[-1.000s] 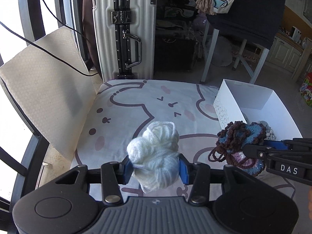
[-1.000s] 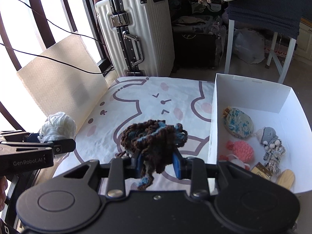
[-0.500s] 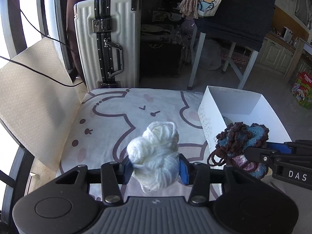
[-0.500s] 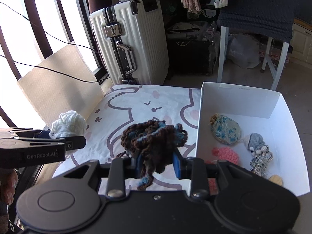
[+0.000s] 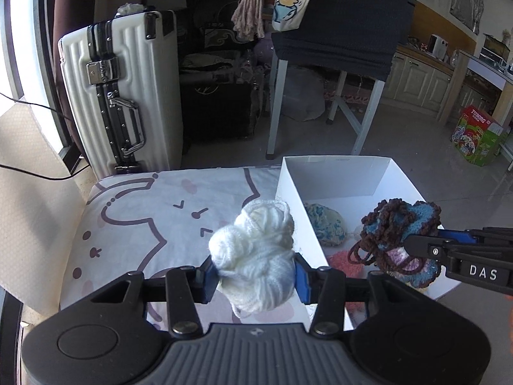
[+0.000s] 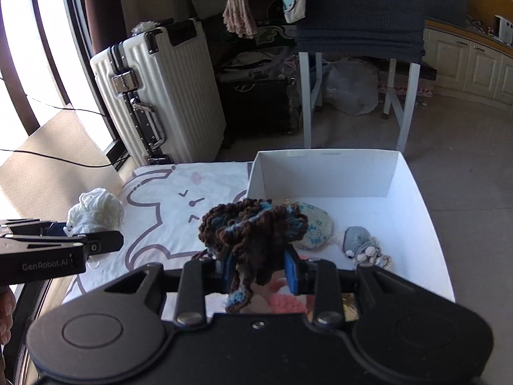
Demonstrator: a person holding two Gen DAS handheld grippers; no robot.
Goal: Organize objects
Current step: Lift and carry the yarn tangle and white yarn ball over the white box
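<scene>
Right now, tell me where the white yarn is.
The white yarn is clamped in the left gripper, held above the cartoon-print cushion just left of the white box; the right wrist view shows it at far left.

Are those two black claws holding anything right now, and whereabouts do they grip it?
Yes. The left gripper pinches a white yarn ball across its lower middle. The right gripper pinches a brown and blue knitted piece at its lower part.

White yarn; brown-and-blue crochet; white box
</scene>
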